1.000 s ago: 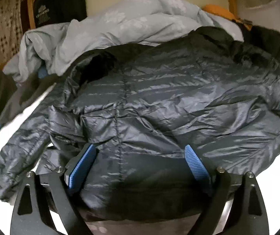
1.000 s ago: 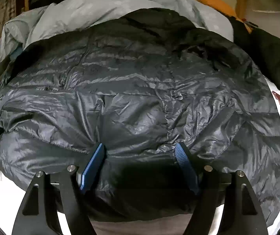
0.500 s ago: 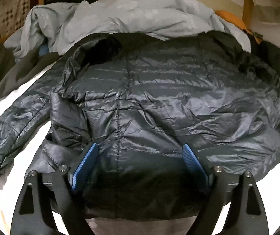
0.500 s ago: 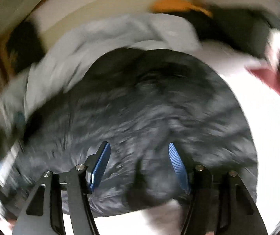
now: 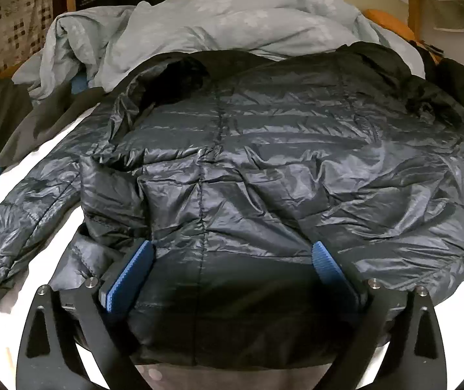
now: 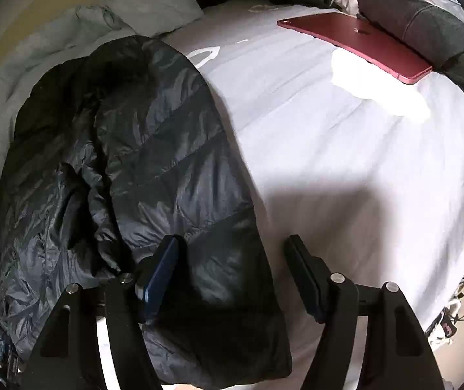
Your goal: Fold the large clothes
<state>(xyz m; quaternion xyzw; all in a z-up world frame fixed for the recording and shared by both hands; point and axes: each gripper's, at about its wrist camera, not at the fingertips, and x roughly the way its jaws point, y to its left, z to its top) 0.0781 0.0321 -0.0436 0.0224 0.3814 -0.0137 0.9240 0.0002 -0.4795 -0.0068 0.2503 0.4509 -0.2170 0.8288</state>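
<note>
1. Dark quilted puffer jacket point(image 5: 264, 175) spread back-up on a white bed sheet point(image 6: 345, 149), filling most of the left wrist view from 9 to 3 o'clock.
2. Left gripper point(image 5: 232, 260) at 6 o'clock of its view, over the jacket's lower hem; jaws wide and opening, with hem fabric lying between the blue pads point(image 5: 128, 276) but no pinch visible.
3. One sleeve point(image 5: 20, 221) stretched out toward 8 o'clock, well apart from the left gripper's tips, cuff on the sheet.
4. Collar end point(image 5: 173, 74) up at 11 o'clock, lying against a rumpled pale blue duvet point(image 5: 232, 19) at 12 o'clock.
5. In the right wrist view, jacket point(image 6: 154, 169) bunched from 7 to 11 o'clock, its edge running down to 6 o'clock.
6. Right gripper point(image 6: 232, 260) at 6 o'clock, jaws at a middling spread and opening; left pad over jacket fabric, right pad over bare sheet, jacket edge between them, not clamped.
7. Red tablet point(image 6: 355, 45) at 1 o'clock, partly under a grey garment point(image 6: 427, 22), well apart from the jacket.
</note>
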